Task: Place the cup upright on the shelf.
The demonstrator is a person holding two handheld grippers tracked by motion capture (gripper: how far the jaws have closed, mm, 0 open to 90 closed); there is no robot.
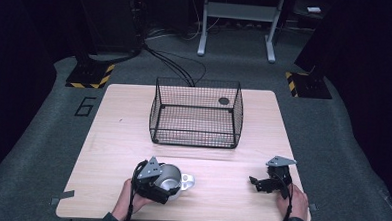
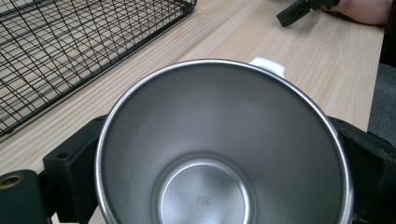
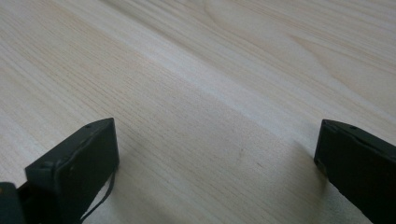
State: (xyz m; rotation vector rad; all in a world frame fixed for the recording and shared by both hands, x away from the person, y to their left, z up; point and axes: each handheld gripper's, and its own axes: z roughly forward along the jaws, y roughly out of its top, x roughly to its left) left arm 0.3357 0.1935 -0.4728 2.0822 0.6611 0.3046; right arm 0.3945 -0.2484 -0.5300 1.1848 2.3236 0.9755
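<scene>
Cup: we are seeing a shiny steel cup (image 2: pixel 219 149) with a white handle, lying tilted between our left gripper (image 1: pixel 161 185) jaws.
Left gripper: we are clamping its sides.
Right gripper (image 1: pixel 262 184): we are resting it, jaws spread, on the table (image 3: pixel 196 70).

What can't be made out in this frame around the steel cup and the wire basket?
- Steel cup: the left gripper view's bottom edge cuts off its near rim, and its wall hides the left gripper fingers' contact.
- Stamped mark in the cup's bottom: too small to read.
- Dark round spot at the wire basket: high view, too small to identify.
</scene>
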